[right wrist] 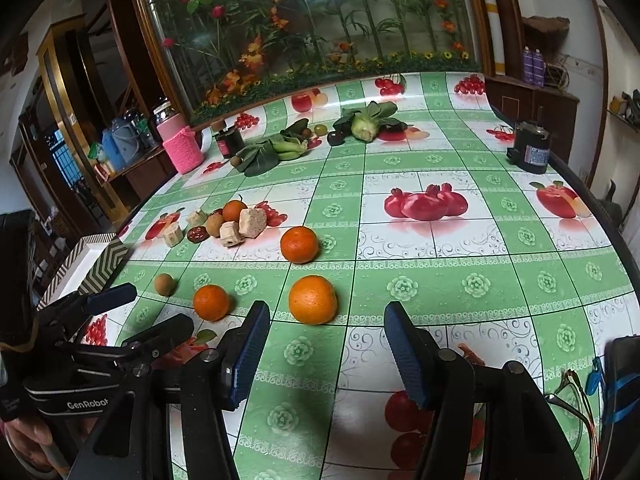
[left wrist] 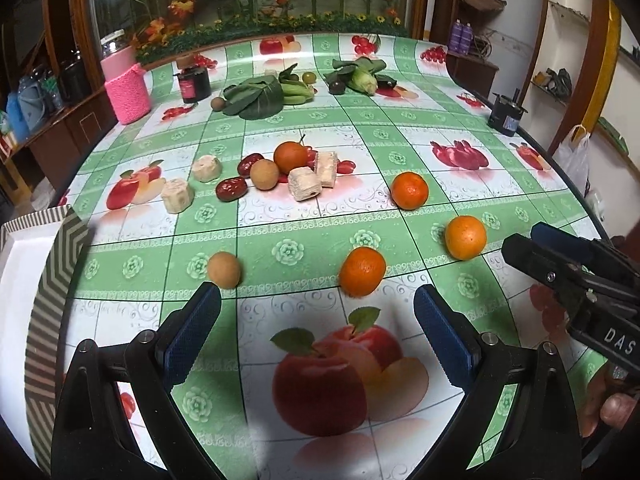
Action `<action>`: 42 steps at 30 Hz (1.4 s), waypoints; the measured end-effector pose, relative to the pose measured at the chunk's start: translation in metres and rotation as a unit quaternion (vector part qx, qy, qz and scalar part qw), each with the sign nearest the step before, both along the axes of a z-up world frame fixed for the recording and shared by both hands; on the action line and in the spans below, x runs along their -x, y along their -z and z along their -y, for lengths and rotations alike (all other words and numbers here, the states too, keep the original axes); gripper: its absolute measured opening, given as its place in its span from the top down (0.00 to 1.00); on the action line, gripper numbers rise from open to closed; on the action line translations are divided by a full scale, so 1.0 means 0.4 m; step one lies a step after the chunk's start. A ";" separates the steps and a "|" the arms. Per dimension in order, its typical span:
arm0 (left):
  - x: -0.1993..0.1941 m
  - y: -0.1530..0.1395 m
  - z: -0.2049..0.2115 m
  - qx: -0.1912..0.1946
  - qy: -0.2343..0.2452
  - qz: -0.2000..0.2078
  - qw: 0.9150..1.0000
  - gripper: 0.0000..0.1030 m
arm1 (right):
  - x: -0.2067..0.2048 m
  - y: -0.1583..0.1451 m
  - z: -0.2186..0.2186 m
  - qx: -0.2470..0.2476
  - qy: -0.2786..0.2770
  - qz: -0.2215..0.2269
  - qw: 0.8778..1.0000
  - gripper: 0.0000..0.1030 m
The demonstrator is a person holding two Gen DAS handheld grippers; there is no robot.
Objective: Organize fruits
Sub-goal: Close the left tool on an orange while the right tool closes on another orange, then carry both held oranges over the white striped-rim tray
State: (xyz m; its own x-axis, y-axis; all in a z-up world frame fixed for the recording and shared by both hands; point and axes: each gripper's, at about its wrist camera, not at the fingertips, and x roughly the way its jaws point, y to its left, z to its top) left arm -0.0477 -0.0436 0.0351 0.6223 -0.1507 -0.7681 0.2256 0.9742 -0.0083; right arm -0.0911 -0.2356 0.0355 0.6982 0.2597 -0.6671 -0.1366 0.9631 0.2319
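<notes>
Three loose oranges lie on the fruit-print tablecloth: a near orange [left wrist: 362, 271] [right wrist: 211, 302], a right orange [left wrist: 465, 237] [right wrist: 313, 299] and a far orange [left wrist: 409, 190] [right wrist: 299, 244]. A small brown longan [left wrist: 224, 269] [right wrist: 164, 284] lies to the left. A heap with an orange [left wrist: 291, 157], red dates [left wrist: 231, 188], a longan and pale cut chunks [left wrist: 305, 183] sits further back. My left gripper [left wrist: 318, 312] is open and empty, just short of the near orange. My right gripper [right wrist: 326, 330] is open and empty, just short of the right orange.
A white box with a striped rim [left wrist: 60, 236] [right wrist: 105, 258] sits at the table's left edge. Leafy greens [left wrist: 256, 98], corn [left wrist: 362, 80], a dark jar [left wrist: 195, 84], a pink knitted holder [left wrist: 128, 94] and a black canister [left wrist: 506, 114] stand at the back and right.
</notes>
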 end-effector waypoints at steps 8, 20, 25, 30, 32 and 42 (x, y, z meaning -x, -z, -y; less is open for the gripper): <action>-0.027 0.015 0.020 -0.013 0.015 -0.011 1.000 0.05 | -0.018 0.009 -0.004 0.009 -0.001 -0.009 1.000 0.42; -0.066 0.051 0.034 -0.003 0.038 -0.041 0.998 0.59 | -0.047 0.028 -0.003 0.005 -0.003 -0.023 1.000 0.42; -0.063 0.052 0.044 -0.003 0.050 -0.036 0.998 0.74 | -0.071 0.031 -0.028 0.005 -0.017 -0.031 0.999 0.42; -0.069 0.056 0.047 0.001 0.058 -0.040 0.998 0.76 | -0.103 0.059 -0.051 0.034 -0.029 -0.050 0.998 0.62; -0.071 0.056 0.041 0.008 0.058 -0.042 0.997 0.77 | -0.109 0.074 -0.047 0.007 -0.040 -0.056 0.998 0.68; -0.032 0.005 -0.015 0.024 0.038 -0.031 0.998 0.77 | -0.064 0.012 -0.061 -0.012 -0.051 -0.026 0.998 0.69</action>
State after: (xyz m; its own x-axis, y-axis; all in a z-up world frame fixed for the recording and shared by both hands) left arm -0.0348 -0.0375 0.0333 0.5592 -0.2338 -0.7954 0.2967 0.9523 -0.0714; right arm -0.0656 -0.2113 0.0308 0.6313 0.3437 -0.6952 -0.2205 0.9390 0.2640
